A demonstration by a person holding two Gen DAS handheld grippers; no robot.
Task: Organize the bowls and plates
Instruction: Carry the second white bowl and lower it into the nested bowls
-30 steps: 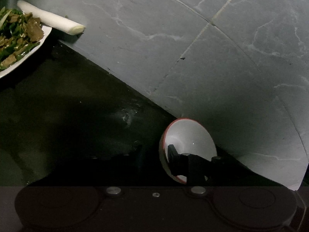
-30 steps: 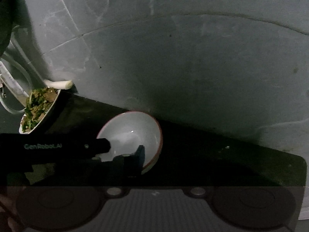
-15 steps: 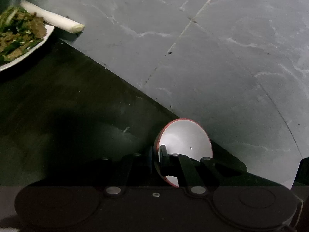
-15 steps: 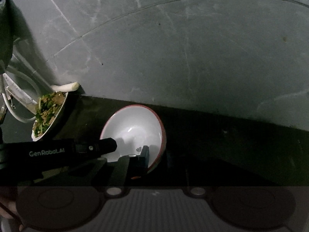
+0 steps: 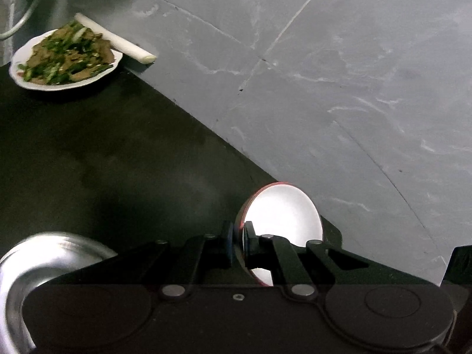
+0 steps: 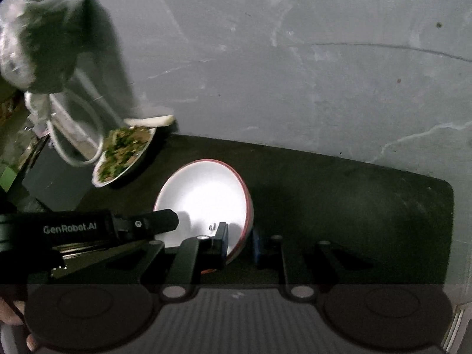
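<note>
A white bowl with a red rim [image 5: 280, 212] is held tilted over the dark counter; it also shows in the right wrist view [image 6: 203, 194]. My left gripper [image 5: 238, 242] is shut on its rim, one finger inside and one outside. My right gripper [image 6: 239, 242] straddles the rim on the opposite side, one finger inside and one outside, with a small gap showing. The left gripper's arm [image 6: 88, 230] reaches in from the left. A white plate of stir-fried greens and meat [image 5: 65, 59] sits at the counter's far end, also visible in the right wrist view [image 6: 124, 150].
A white leek stalk [image 5: 115, 38] lies behind the plate against the grey marbled wall [image 5: 339, 73]. A steel bowl [image 5: 32, 265] sits at lower left. A plastic bag [image 6: 38, 35] and white cables [image 6: 73, 124] hang at the left. The counter's right edge [image 6: 451, 236] is near.
The bowl has been lifted and pulled back with both grippers; the plate now shows whole and farther off, and the steel bowl has come into the left view.
</note>
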